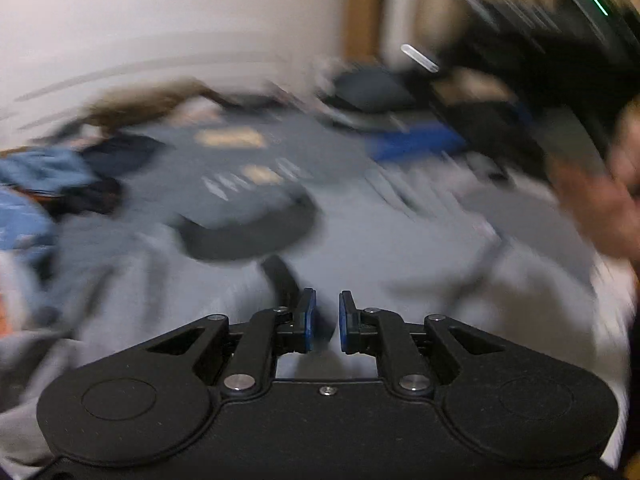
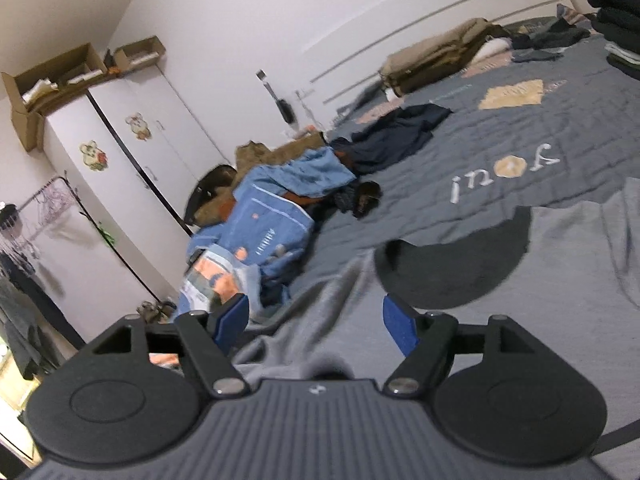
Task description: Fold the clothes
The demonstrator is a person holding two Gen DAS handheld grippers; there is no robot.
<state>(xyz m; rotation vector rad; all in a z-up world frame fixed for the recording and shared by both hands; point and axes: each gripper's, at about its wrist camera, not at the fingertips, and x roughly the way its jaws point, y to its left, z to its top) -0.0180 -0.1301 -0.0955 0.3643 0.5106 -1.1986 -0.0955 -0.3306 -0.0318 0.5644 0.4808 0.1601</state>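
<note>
A grey garment [image 2: 320,320] with a dark round collar lay spread on the grey quilted bedspread [image 2: 520,128]. The right gripper [image 2: 316,320] stood wide open over its bunched cloth. The left gripper [image 1: 327,322] was narrowly parted, holding nothing. Blue clothes [image 2: 272,220] were heaped nearby.

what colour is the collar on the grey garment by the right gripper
Dark charcoal, nearly black collar, clearest in the right wrist view.

A light grey knit garment [image 2: 580,264] with a black collar [image 2: 452,264] lies on a slate-grey quilted bedspread [image 2: 500,132] with white letters and tan patches. Blue-padded black fingers [image 2: 400,326]. Denim-blue clothes pile [image 2: 276,216].
</note>
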